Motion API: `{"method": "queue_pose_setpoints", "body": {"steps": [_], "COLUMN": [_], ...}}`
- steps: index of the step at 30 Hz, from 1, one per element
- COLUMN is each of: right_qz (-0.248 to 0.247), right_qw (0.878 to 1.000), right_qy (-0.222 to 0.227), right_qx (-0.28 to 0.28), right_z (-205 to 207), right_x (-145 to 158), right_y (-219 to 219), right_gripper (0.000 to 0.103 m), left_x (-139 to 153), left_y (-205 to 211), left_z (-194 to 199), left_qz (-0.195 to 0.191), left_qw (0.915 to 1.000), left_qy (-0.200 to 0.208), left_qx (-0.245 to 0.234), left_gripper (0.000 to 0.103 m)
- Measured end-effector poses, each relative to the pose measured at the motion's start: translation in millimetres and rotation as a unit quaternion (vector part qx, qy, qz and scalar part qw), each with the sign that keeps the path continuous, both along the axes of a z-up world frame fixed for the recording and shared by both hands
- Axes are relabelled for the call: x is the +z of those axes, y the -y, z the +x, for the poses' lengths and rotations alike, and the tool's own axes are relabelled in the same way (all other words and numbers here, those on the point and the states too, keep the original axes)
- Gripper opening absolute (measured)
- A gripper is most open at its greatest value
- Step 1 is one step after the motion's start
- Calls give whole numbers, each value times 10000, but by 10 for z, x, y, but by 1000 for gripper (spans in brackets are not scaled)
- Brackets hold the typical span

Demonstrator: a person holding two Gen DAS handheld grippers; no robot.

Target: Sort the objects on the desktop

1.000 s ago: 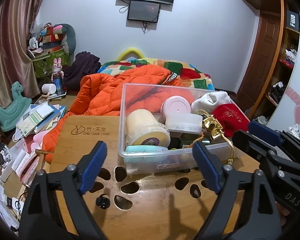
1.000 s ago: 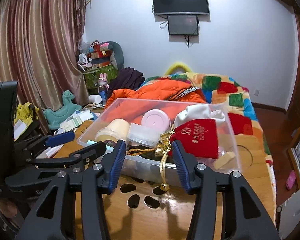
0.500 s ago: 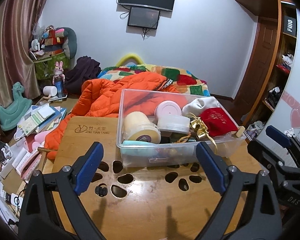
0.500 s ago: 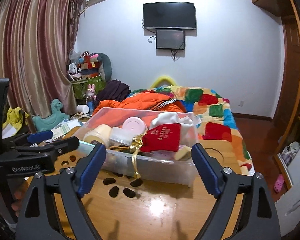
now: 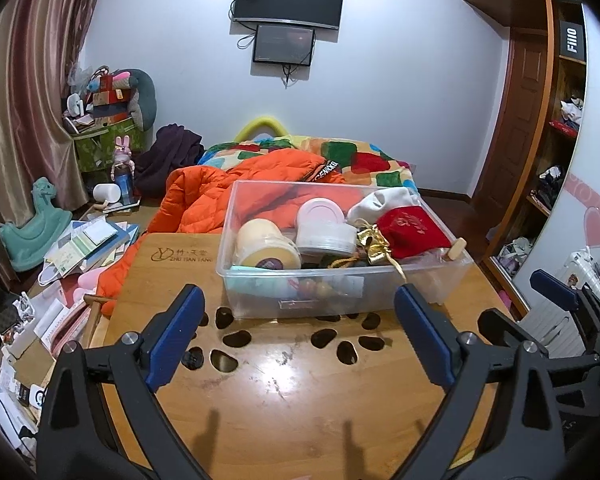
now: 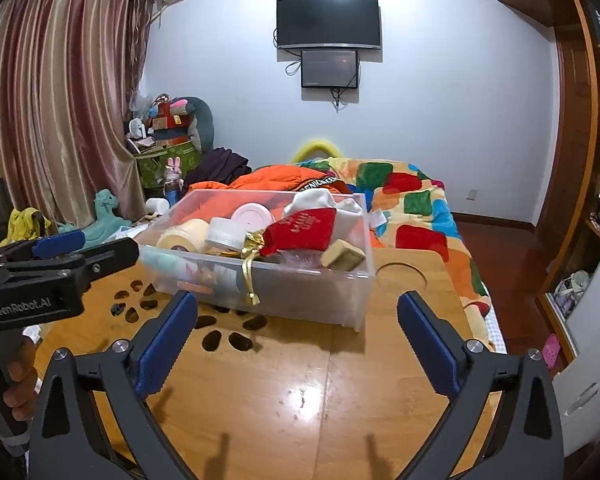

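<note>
Your left gripper [image 5: 298, 334], black-framed with blue pads, has its jaws spread wide and grips nothing; it hangs over the bare middle of the tan bamboo lap table [image 5: 284, 396]. Your right gripper [image 6: 296, 338], built the same, is just as wide apart and just as empty, over the same tabletop.

The clear rectangular plastic storage bin [image 5: 340, 292] sits on the table at 12 o'clock from your left gripper, well apart from its fingertips. From your right gripper it lies toward 11 o'clock, turned at an angle with a corner facing you.

Inside the bin, in the left wrist view:
- A cream-coloured round tub [image 5: 266, 246] lies tipped on its side at the near left.
- A pink-lidded round plastic container [image 5: 320, 218] is just behind it, toward 1 o'clock from the tub.
- A red velvet drawstring pouch [image 5: 410, 230] with a gold ribbon bow [image 5: 374, 242] rests on top at the right, its gold cord trailing over the bin's front wall.
- A white cloth bundle [image 5: 384, 200] sits behind the pouch.

Oval cut-out holes pierce the tabletop between the bin and your grippers. In the right wrist view, your left gripper's black body shows at 9 o'clock. An orange puffer jacket [image 5: 204, 200] lies on the bed beyond the bin.
</note>
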State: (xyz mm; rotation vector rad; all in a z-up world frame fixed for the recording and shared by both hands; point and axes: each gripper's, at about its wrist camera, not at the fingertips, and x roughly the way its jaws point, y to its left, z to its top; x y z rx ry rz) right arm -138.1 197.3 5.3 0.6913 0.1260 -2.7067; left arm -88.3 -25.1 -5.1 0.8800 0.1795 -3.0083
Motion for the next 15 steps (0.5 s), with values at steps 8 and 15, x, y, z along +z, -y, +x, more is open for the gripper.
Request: {"method": "queue_pose_setpoints", "body": {"steps": [8,15], "right_qz": [-160,-122], "right_qw": [9998,9998], "right_qy": [146,167], "right_qx": [-19,-2], "right_z": [-2,11], "right_x": [-57,-84], "right_y": [-77,-61], "right_gripper": [102,102], "left_x": [-35,-10], "left_y": [-105,-138], "left_z": [61,102], "left_qz": [-148,-193], "left_qw": [9999,9997], "left_qy": [7,-101], "left_qx": [-15,-87], "left_gripper": [97,97]}}
